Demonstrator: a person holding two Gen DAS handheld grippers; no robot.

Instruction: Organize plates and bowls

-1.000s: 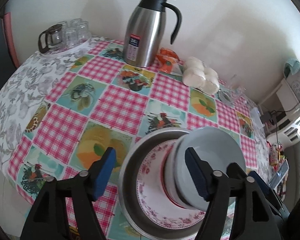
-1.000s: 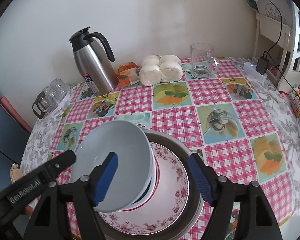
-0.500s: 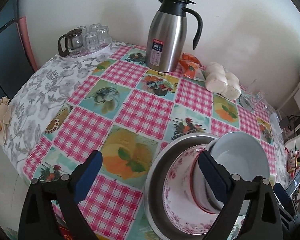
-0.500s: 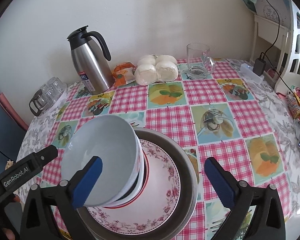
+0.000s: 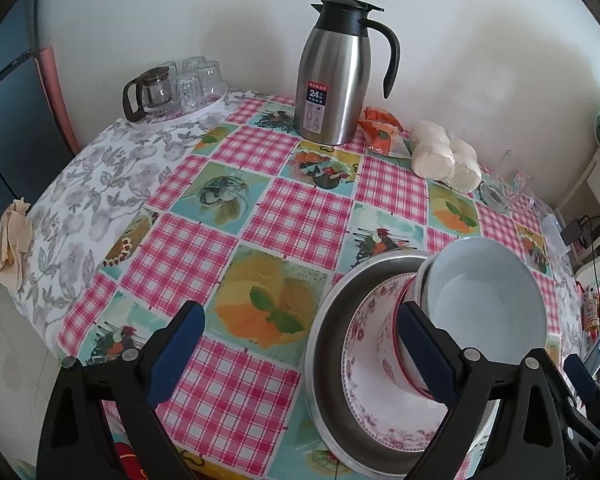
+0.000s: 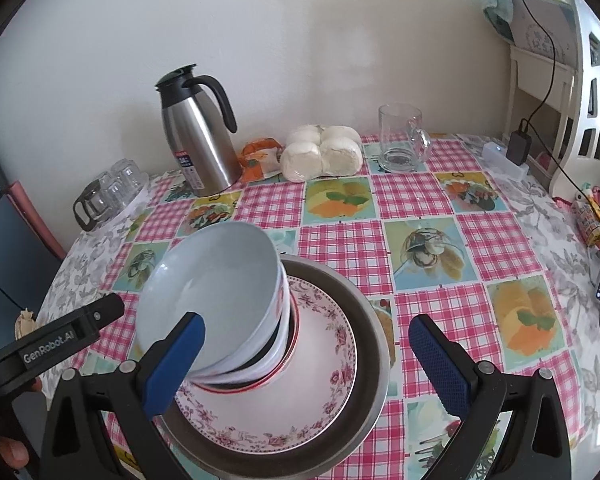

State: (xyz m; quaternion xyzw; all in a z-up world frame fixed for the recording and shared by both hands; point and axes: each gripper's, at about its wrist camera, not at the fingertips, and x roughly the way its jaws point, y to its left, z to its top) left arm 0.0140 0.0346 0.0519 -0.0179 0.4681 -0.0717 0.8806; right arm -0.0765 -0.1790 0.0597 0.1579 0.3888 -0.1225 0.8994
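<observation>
Your left gripper and right gripper have both backed away, fingers wide, holding nothing. Pale blue ceramic bowl now sits nested atop bowl stack on floral-rimmed plate inside steel basin, mid-worktop. Stack leans; looks finished.

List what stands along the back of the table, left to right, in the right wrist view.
Tray of small glasses → steel thermos jug → orange snack packet → bag of white buns → glass mug.
</observation>
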